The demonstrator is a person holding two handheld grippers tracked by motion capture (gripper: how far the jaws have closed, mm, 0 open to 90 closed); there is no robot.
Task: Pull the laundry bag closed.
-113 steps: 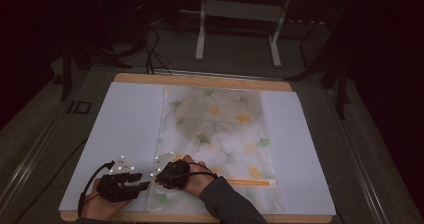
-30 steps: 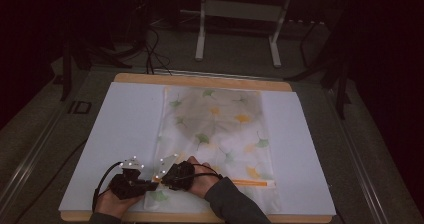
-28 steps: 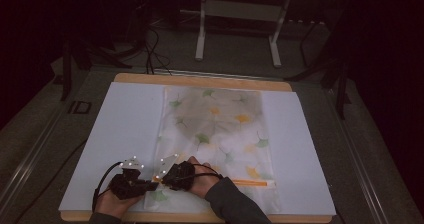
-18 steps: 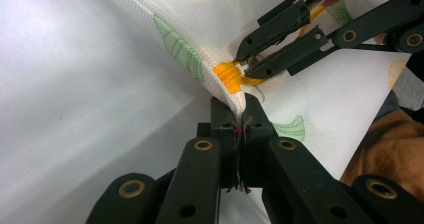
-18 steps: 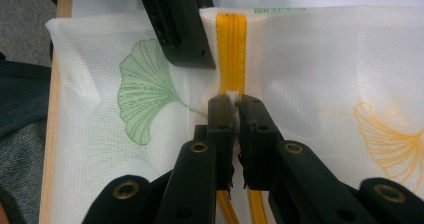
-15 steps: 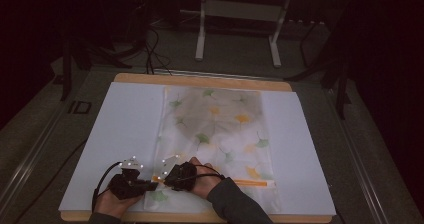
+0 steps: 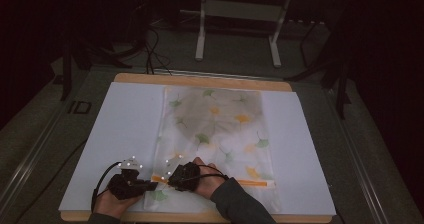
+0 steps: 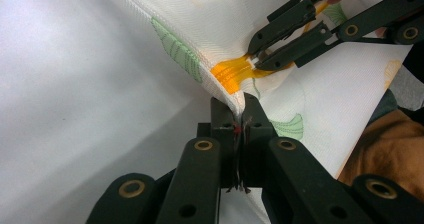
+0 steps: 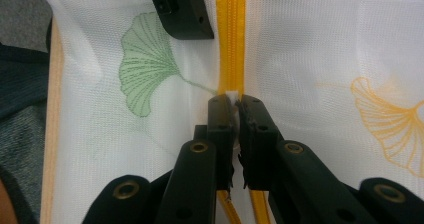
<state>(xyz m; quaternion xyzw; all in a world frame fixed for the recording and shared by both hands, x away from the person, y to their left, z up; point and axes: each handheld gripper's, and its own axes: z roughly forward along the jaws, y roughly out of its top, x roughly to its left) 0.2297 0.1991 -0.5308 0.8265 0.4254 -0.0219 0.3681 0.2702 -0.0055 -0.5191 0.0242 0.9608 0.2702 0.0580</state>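
mesh zipper bag (image 7: 220, 134): light, limp, best taken at seams | left gripper (image 8: 239, 115): clamped on bag edge | right gripper (image 9: 234, 109): pinched on, probably, the zipper pull (image 9: 231, 95)

A sheer white mesh bag (image 7: 220, 134) printed with green and yellow ginkgo leaves lies flat, lengthwise down the table's middle; its orange zipper (image 7: 250, 182) runs crosswise near the front edge, the left end pinched up
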